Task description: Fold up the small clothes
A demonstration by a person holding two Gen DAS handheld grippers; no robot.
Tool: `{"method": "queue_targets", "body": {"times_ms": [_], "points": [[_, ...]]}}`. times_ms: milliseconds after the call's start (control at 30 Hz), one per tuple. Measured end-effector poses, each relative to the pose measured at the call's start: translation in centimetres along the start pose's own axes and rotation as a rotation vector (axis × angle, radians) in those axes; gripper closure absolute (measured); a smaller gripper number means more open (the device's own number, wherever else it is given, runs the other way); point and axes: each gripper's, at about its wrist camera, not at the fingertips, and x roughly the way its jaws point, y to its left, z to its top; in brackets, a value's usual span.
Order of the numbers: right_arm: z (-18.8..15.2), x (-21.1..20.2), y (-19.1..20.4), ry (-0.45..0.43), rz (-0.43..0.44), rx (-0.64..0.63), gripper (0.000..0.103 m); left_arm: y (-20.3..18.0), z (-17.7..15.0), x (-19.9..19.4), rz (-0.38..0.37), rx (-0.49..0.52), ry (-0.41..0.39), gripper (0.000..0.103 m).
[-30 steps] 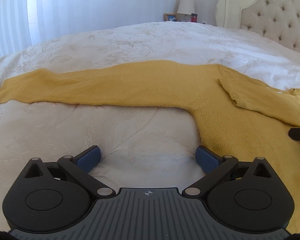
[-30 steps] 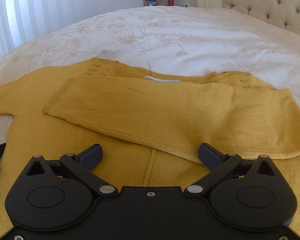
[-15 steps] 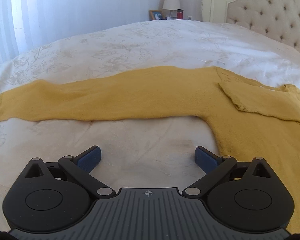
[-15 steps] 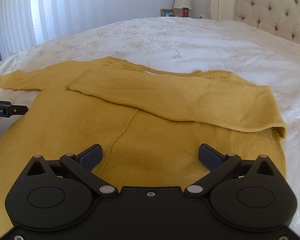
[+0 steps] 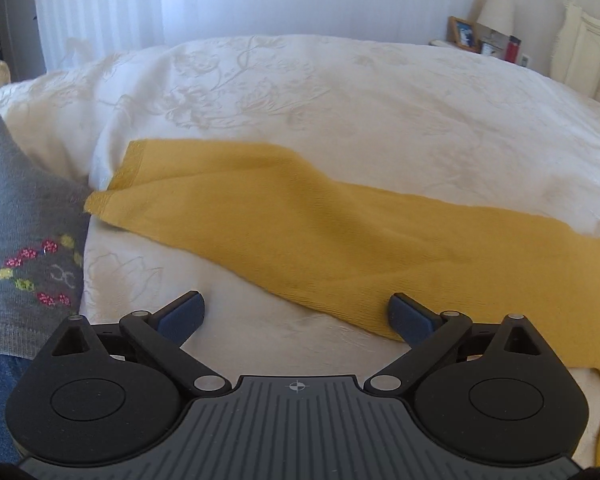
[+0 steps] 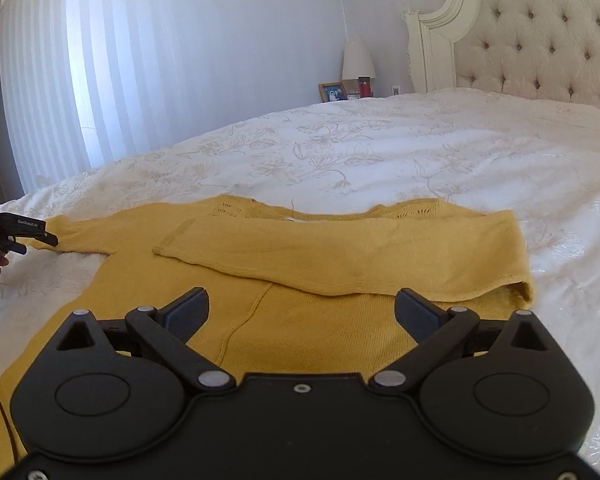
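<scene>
A mustard-yellow knit sweater (image 6: pixel 284 320) lies flat on the white bedspread (image 6: pixel 380 148). Its right sleeve (image 6: pixel 340 252) is folded across the chest. The other sleeve (image 5: pixel 300 228) stretches out straight to the left, its cuff (image 5: pixel 120 180) at the far end. My left gripper (image 5: pixel 296 316) is open and hovers just in front of that outstretched sleeve, near its lower edge. In the right wrist view the left gripper (image 6: pixel 20 232) shows at the far left beside the sleeve's end. My right gripper (image 6: pixel 300 312) is open above the sweater's body, holding nothing.
A grey sock (image 5: pixel 24 248) with a coloured pattern lies at the bed's left edge, next to the cuff. A tufted headboard (image 6: pixel 540 36) rises at the right. A lamp (image 6: pixel 358 60), a photo frame (image 6: pixel 333 91) and a red cup (image 6: pixel 364 86) stand beyond the bed. White curtains (image 6: pixel 100 72) cover the far wall.
My left gripper has swung left along the outstretched sleeve toward its cuff, bringing the grey sock into view. My right gripper has drawn back and up from the sweater. Both stay open.
</scene>
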Motion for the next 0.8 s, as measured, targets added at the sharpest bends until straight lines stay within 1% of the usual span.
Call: {"method": "queue_targets", "body": {"times_ms": [67, 267, 367, 400, 467, 500, 533, 567, 633, 700, 800], "points": [[-0.2, 0.1, 0.1, -0.001, 0.007, 0.008, 0.004, 1.1, 0.6, 1.0, -0.008, -0.038, 0.022, 0.003], [-0.7, 0.8, 0.9, 0.012, 0.028, 0.006, 0.004, 1.8, 3.3, 2.8, 0.015, -0.03, 0.022, 0.003], [-1.1, 1.0, 1.6, 0.015, 0.044, -0.013, 0.004, 1.9, 4.2, 3.5, 0.019, -0.056, 0.021, 0.004], [-1.2, 1.1, 1.9, 0.016, 0.048, -0.022, 0.004, 1.9, 4.3, 3.7, 0.018, -0.065, 0.017, 0.008], [-1.3, 1.2, 2.2, 0.02, 0.051, -0.033, 0.004, 1.6, 4.5, 3.5, 0.042, -0.065, -0.011, 0.045], [-1.4, 1.2, 2.3, 0.023, 0.054, -0.037, 0.004, 1.3, 4.6, 3.4, 0.061, -0.054, -0.027, 0.056], [-1.4, 1.3, 2.4, 0.028, 0.059, -0.038, 0.004, 1.0, 4.7, 3.1, 0.072, -0.041, -0.034, 0.078], [-1.4, 1.3, 2.4, 0.032, 0.065, -0.039, 0.004, 0.5, 4.9, 2.9, 0.079, -0.022, -0.035, 0.092], [-1.4, 1.2, 2.5, 0.032, 0.069, -0.046, 0.005, -0.6, 5.2, 2.2, 0.094, 0.015, -0.048, 0.096], [-1.4, 1.0, 2.6, 0.027, 0.065, -0.06, 0.005, -2.1, 5.4, 1.0, 0.101, 0.056, -0.078, 0.096], [-1.1, 0.5, 2.6, 0.013, 0.069, -0.06, 0.005, -4.8, 5.5, -0.8, 0.066, 0.115, -0.107, 0.096]]}}
